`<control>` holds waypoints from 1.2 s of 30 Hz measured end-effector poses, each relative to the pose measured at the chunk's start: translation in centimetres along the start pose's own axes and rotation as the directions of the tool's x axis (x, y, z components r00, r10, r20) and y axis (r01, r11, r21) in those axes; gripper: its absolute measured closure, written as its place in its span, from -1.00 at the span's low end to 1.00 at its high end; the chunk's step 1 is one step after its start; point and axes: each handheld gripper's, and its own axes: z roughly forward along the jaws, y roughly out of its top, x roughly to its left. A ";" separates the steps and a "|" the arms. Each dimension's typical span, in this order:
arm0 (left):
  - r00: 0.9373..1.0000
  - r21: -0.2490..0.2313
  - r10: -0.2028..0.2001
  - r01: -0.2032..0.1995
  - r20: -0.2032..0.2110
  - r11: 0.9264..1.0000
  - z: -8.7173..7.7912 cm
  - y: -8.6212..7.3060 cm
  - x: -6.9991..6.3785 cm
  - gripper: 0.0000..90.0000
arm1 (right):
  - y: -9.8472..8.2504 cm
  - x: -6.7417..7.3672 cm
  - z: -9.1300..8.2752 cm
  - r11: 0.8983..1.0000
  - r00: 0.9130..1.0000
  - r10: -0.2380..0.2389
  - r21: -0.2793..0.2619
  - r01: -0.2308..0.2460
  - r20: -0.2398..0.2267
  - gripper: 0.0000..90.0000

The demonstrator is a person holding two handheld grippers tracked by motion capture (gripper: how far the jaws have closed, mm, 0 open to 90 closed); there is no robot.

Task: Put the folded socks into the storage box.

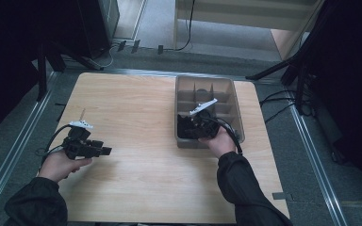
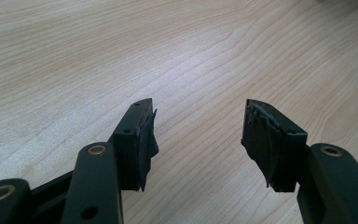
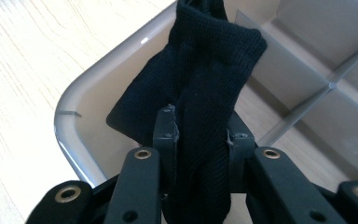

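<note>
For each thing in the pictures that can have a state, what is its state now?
Left hand-held gripper: open, nothing between its jaws, over the bare wooden table.
Right hand-held gripper: shut on the black sock.
Black sock: folded, held over a corner compartment of the bin.
Grey divided bin: upright on the table, its far compartments look empty.

A bin (image 1: 238, 113) stands on the right half of the table (image 1: 136, 122), its far end near the back edge. The right gripper (image 1: 194, 128) sits in the bin's near compartment, with a sock (image 3: 200, 93) between its jaws. The left gripper (image 1: 104, 150) hangs over the table's near left part, well apart from the bin.
</note>
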 end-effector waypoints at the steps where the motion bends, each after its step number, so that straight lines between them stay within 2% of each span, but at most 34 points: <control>1: 1.000 0.000 0.000 0.000 0.000 1.000 0.0 0.0 0.0 -0.05 | 0.0 0.0 0.0 1.000 1.000 0.000 0.004 0.000 -0.001 0.62; 3: 1.000 0.001 -0.002 0.002 0.001 1.000 0.0 0.0 0.0 -0.05 | -0.1 0.0 0.1 1.000 1.000 -0.014 0.011 0.014 0.006 0.62; 14: 1.000 0.014 0.005 -0.005 0.003 1.000 0.2 0.0 0.0 -0.06 | -0.1 -0.1 0.1 1.000 1.000 0.000 0.025 0.000 -0.001 0.63; 17: 1.000 0.016 0.007 -0.007 0.004 1.000 0.2 0.0 0.0 -0.06 | -0.1 0.0 0.2 1.000 1.000 -0.013 0.029 0.012 0.003 0.61; 20: 1.000 0.011 0.005 -0.005 0.005 1.000 0.2 0.0 0.0 -0.06 | 0.0 0.0 0.1 1.000 1.000 -0.019 0.022 0.019 0.011 0.54; 22: 1.000 0.014 0.005 -0.005 0.002 1.000 0.1 0.0 0.0 -0.05 | 0.0 0.0 -0.1 1.000 1.000 -0.006 0.022 0.006 0.010 0.48; 26: 1.000 0.011 0.004 -0.004 0.005 1.000 0.0 -0.1 0.0 -0.05 | 0.0 0.0 -0.5 1.000 1.000 -0.005 0.006 0.005 0.021 0.22; 31: 1.000 0.013 0.006 -0.007 0.004 1.000 0.0 -0.1 -0.1 -0.05 | 0.1 -0.1 -1.4 1.000 1.000 0.006 -0.020 -0.006 0.025 0.02; 36: 1.000 0.014 0.005 -0.005 0.003 1.000 0.0 -0.1 -0.1 -0.05 | 0.3 0.1 -2.7 0.999 0.998 -0.001 -0.032 0.002 0.056 -0.04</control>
